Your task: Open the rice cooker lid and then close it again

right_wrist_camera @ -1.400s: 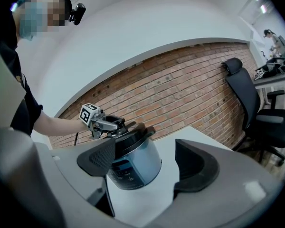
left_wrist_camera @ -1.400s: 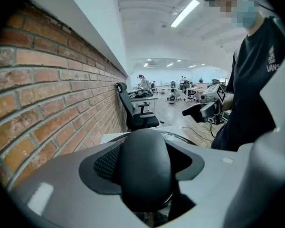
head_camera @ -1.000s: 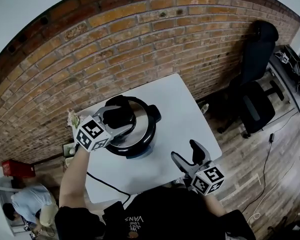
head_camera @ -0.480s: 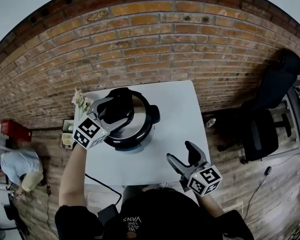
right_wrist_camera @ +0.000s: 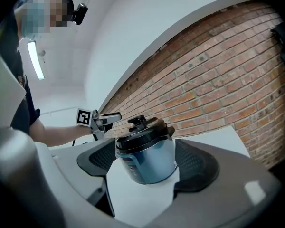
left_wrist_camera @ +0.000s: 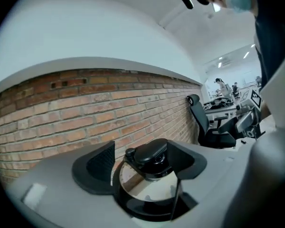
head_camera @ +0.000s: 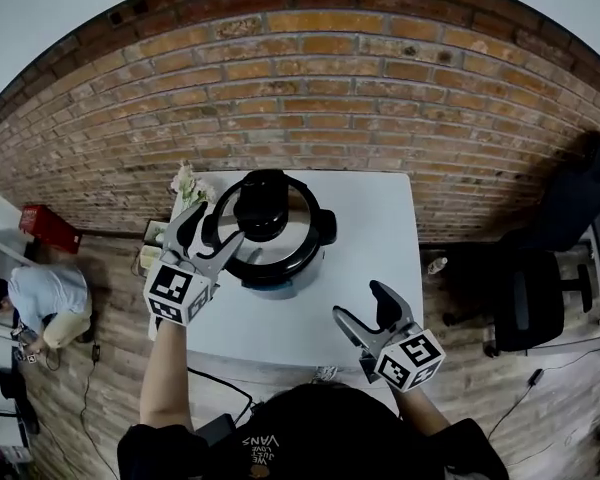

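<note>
Your left hand-held gripper stands wide. Its jaws have just been opening and its pads press on nothing; the knob merely lines up beyond them. It hangs at eight o'clock of the rice cooker. Your right hand-held gripper, also spread and empty, sits at five o'clock. The lid lies shut on the cooker, on the tabletop toward the brick wall at twelve. With the lid down and nothing gripping it, little seems left to do.
</note>
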A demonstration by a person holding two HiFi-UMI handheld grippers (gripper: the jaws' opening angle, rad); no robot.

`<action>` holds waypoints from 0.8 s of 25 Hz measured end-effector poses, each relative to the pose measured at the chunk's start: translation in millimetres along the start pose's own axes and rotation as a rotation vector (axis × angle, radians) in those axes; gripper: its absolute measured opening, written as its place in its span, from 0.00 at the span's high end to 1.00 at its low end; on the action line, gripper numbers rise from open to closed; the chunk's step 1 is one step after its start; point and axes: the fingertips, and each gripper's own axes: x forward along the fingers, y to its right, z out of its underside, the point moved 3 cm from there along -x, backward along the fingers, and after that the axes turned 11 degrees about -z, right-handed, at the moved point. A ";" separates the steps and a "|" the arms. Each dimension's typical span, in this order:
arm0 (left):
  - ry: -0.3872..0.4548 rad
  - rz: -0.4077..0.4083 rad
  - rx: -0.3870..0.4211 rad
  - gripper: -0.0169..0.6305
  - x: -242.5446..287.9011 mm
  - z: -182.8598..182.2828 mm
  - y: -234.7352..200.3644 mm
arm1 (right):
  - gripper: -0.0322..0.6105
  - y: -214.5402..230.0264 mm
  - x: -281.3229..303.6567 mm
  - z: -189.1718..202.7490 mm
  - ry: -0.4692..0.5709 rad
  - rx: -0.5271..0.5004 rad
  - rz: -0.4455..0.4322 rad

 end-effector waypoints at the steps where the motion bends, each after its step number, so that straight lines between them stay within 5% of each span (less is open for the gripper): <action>1: 0.007 -0.023 0.001 0.48 -11.0 -0.6 0.7 | 0.35 -2.8 0.2 1.4 -0.001 -0.002 -0.009; 20: 0.054 -0.364 -0.254 0.48 -252.9 30.9 68.2 | 0.35 -100.8 -45.1 26.6 -0.064 -0.114 -0.150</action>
